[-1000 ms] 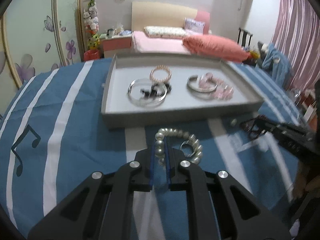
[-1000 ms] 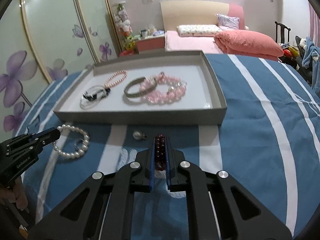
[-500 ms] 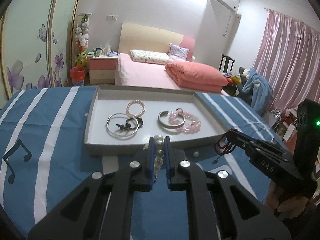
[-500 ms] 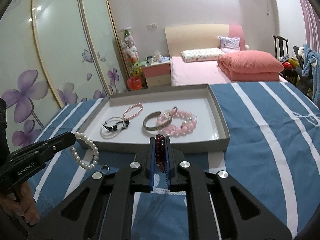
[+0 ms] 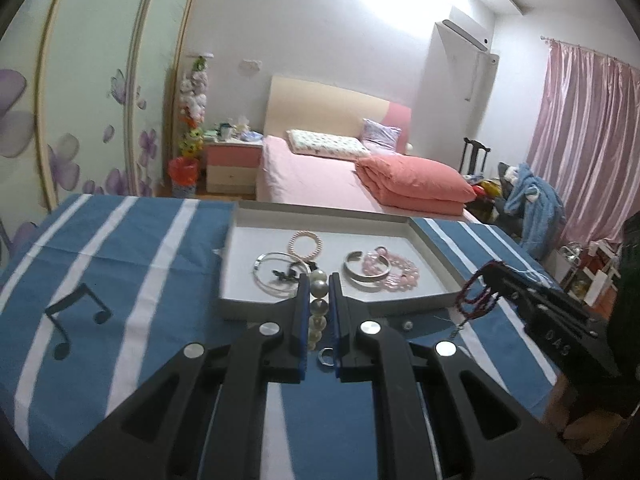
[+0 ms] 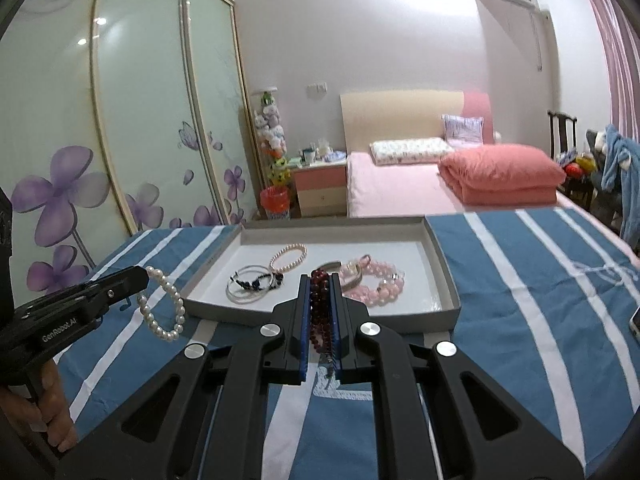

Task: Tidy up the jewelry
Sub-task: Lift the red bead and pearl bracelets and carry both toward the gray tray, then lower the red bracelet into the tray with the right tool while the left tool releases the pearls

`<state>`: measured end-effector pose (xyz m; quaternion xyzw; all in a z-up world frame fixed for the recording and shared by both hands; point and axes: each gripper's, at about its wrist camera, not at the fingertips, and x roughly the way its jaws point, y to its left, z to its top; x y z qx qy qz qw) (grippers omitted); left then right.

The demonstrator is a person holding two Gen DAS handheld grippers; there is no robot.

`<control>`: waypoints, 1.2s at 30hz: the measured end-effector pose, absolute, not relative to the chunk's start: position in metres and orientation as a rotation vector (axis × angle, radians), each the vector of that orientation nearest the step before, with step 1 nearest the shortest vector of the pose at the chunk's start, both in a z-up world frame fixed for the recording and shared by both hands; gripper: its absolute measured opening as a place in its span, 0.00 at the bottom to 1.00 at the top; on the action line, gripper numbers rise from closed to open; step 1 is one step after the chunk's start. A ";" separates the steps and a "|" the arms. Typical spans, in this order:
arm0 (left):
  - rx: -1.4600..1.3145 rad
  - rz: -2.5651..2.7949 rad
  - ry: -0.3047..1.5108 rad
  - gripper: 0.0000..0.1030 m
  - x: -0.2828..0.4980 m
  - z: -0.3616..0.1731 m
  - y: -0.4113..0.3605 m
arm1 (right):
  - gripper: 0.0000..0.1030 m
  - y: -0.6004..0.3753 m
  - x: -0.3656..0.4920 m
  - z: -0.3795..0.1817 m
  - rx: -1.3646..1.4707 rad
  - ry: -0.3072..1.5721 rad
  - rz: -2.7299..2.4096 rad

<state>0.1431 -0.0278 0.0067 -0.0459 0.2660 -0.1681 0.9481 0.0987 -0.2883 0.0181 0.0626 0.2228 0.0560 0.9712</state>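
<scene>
My left gripper (image 5: 319,280) is shut on a white pearl bracelet (image 5: 319,308), held above the blue striped cloth in front of the grey tray (image 5: 240,264). From the right wrist view the pearl bracelet (image 6: 162,308) hangs as a loop from the left gripper (image 6: 136,278). My right gripper (image 6: 320,280) is shut on a dark red bead bracelet (image 6: 320,304), also off the cloth. In the left wrist view the right gripper (image 5: 492,276) holds the red bracelet (image 5: 474,294) just right of the tray. Both grippers are short of the tray's near wall.
The tray (image 6: 444,272) holds a pink pearl bracelet (image 5: 305,244), a silver bangle (image 5: 276,276), a silver cuff (image 5: 366,270) and a pink bead bracelet (image 5: 396,270). A small ring (image 5: 326,356) lies on the cloth. A phone (image 6: 635,320) sits at the right edge.
Both grippers have risen off the cloth, each carrying its bracelet, and now point less steeply down. The pearl bracelet, lying on the cloth a second ago, now hangs in the air.
</scene>
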 end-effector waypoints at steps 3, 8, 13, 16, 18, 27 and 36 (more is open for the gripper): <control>-0.084 -0.319 0.528 0.10 0.139 0.010 -0.024 | 0.09 -0.283 0.094 0.022 0.105 0.415 0.104; -0.079 -0.290 0.504 0.10 0.134 0.015 -0.022 | 0.09 -0.280 0.089 0.028 0.084 0.368 0.087; -0.062 -0.265 0.482 0.10 0.131 0.019 -0.023 | 0.09 -0.278 0.086 0.031 0.061 0.329 0.066; -0.057 -0.253 0.472 0.10 0.130 0.021 -0.025 | 0.09 -0.276 0.086 0.033 0.050 0.307 0.051; -0.051 -0.246 0.463 0.10 0.129 0.022 -0.026 | 0.09 -0.276 0.086 0.034 0.044 0.293 0.042; -0.035 -0.225 0.445 0.10 0.131 0.025 -0.031 | 0.09 -0.273 0.089 0.037 0.036 0.272 0.024; -0.028 -0.218 0.452 0.10 0.134 0.024 -0.035 | 0.09 -0.272 0.094 0.036 0.036 0.278 0.019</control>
